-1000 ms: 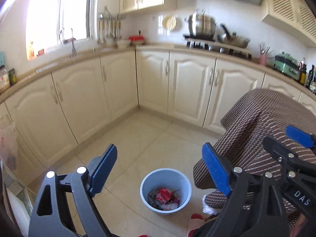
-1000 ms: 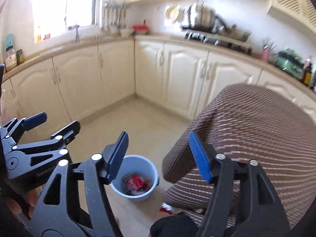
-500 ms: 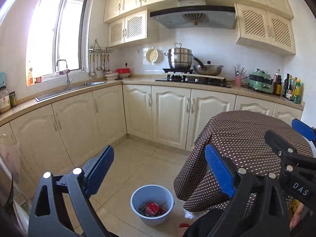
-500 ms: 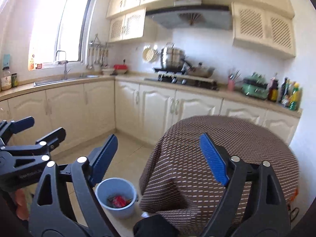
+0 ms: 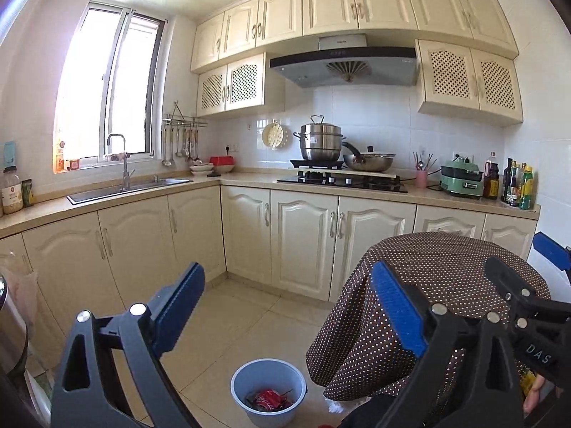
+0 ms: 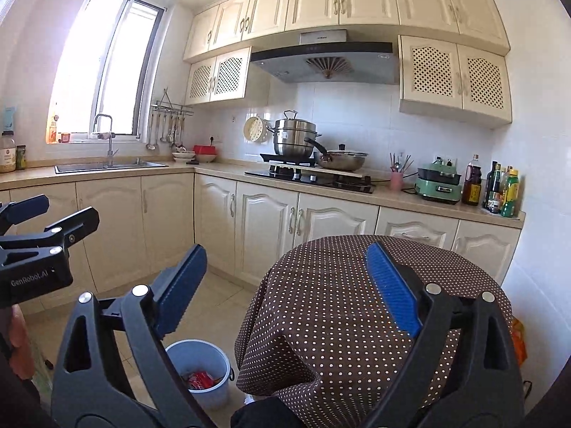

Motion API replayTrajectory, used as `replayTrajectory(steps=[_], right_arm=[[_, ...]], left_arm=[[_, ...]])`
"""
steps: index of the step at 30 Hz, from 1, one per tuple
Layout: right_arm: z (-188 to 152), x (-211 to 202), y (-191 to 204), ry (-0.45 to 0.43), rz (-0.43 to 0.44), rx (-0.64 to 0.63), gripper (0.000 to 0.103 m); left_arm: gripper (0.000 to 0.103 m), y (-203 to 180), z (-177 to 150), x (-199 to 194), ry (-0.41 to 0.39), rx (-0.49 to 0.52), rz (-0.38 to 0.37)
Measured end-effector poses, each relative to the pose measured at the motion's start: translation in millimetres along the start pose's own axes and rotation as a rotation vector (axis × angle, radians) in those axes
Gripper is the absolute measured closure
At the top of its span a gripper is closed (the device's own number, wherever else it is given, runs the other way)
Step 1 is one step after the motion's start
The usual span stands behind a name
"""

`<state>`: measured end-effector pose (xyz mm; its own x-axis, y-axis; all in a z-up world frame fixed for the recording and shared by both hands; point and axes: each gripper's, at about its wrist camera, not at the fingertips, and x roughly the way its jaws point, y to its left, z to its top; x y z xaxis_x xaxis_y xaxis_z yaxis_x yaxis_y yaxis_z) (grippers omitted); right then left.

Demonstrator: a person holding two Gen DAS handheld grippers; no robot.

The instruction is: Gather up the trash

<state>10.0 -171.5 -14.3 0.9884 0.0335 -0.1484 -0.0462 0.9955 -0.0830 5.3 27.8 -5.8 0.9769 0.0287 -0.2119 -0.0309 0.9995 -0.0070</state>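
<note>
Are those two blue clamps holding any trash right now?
No. The left gripper and right gripper are both open and empty; the trash lies in the bucket.

Daylight enters through the window (image 5: 110, 85) at left, which is blown out to white with pinkish flare on the adjacent wall. The rest of the kitchen is evenly bright, shadows soft, both views sharp with no motion blur. Strong fisheye bending curves the upper cabinets (image 6: 342, 0); frame corners are vignetted black.
</note>
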Motion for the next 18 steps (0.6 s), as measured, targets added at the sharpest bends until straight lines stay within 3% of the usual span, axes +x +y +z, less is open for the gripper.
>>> replayTrajectory(steps=[18], right_arm=[[-1.7,-0.2,3.2,0.007,0.004,0.001,0.013]], left_arm=[[0.01,-1.9,-4.4,-1.4,0.008,0.013,-0.021]])
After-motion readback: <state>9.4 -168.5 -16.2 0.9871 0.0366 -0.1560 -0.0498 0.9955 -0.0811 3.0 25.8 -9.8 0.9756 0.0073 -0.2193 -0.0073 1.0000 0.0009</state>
